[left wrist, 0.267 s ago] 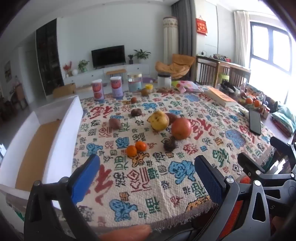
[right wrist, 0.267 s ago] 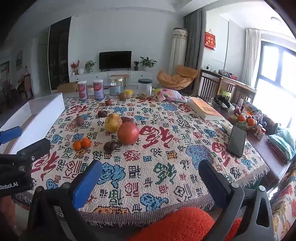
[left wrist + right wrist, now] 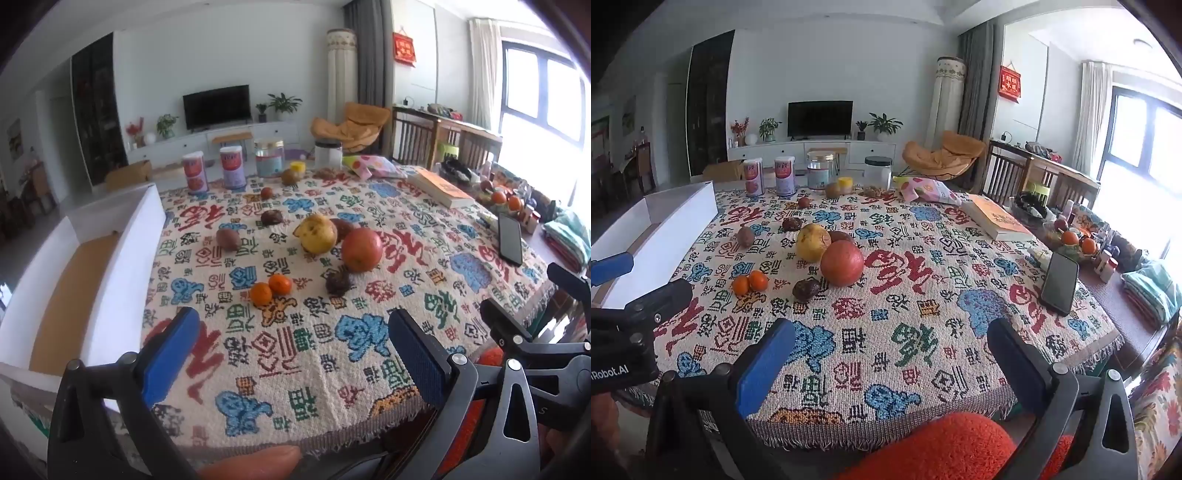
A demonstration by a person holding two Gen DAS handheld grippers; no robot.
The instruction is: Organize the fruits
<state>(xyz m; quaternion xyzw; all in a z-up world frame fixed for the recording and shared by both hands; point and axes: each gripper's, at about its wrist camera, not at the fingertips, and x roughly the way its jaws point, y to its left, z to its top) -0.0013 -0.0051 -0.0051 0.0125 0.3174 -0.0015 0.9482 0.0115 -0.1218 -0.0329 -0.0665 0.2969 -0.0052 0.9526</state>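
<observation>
1. Left gripper (image 3: pixel 291 354) w/ blue pads: jaws spread wide, empty, over the near edge of the patterned woven tablecloth (image 3: pixel 332 369).
2. Right gripper (image 3: pixel 890 358): same, spread, empty.
3. Round red apple (image 3: pixel 842 263), yellow pear (image 3: pixel 813 242), two small orange tangerines (image 3: pixel 750 282) sit mid-cloth, toward the left edge by the white cardboard box (image 3: pixel 125 266).

We record a cream tablecloth (image 3: pixel 332 369) woven with red, blue and green characters. On it: a red-orange apple (image 3: pixel 361 249), a blotched yellow pear (image 3: pixel 317 233), two orange tangerines (image 3: pixel 270 289) and dark brown passion fruits (image 3: pixel 338 282). The box (image 3: pixel 122 280) has white walls and a tan floor. Both the left gripper (image 3: pixel 291 354) and the right gripper (image 3: pixel 890 363) show blue pads on black frames.
</observation>
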